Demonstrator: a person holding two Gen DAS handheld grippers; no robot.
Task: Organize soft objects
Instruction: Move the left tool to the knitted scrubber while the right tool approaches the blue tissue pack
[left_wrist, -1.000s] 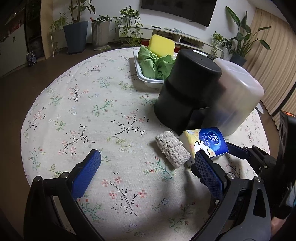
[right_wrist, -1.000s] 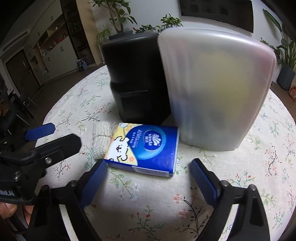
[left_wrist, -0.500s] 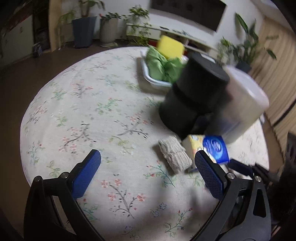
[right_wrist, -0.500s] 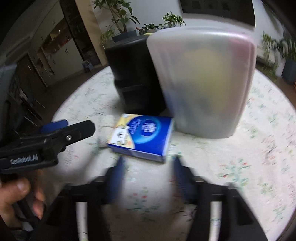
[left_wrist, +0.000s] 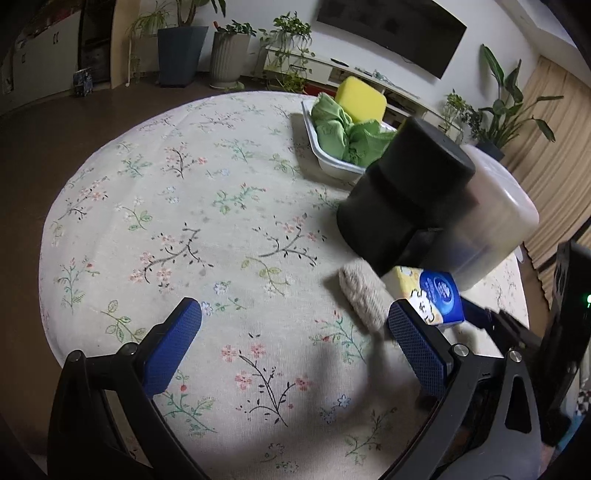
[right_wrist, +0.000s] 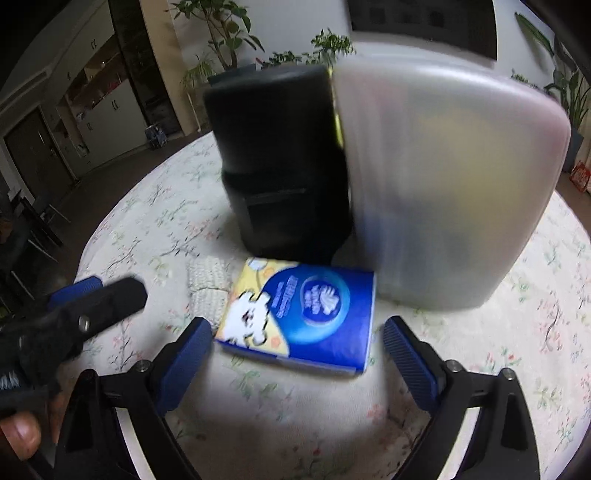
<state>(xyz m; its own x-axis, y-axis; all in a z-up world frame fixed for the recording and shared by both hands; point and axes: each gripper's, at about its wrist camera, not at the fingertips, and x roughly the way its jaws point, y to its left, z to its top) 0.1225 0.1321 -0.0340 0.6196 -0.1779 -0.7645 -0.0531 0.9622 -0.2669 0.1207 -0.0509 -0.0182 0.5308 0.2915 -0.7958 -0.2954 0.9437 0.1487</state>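
Note:
A blue and yellow tissue pack (right_wrist: 299, 314) lies flat on the flowered tablecloth (left_wrist: 207, 229), its near part between the wide jaws of my right gripper (right_wrist: 295, 328), which are opening; the pads do not press on it. A beige knitted cloth (left_wrist: 364, 291) lies just left of the pack (left_wrist: 432, 295). My left gripper (left_wrist: 293, 314) hovers open over bare cloth, its right finger beside the knitted cloth. At the far side, a white tray (left_wrist: 334, 164) holds a green cloth (left_wrist: 343, 133) and a yellow sponge (left_wrist: 360, 101).
A black cylindrical container (left_wrist: 402, 199) and a frosted plastic bin (right_wrist: 450, 192) stand directly behind the tissue pack. A hand (right_wrist: 22, 432) holds the left gripper at the lower left of the right wrist view. Potted plants and a dark floor surround the round table.
The right gripper has closed in on the tissue pack, which now reaches between its fingers. The left gripper's view has rolled slightly and drifted; the knitted cloth now sits nearer its right finger.

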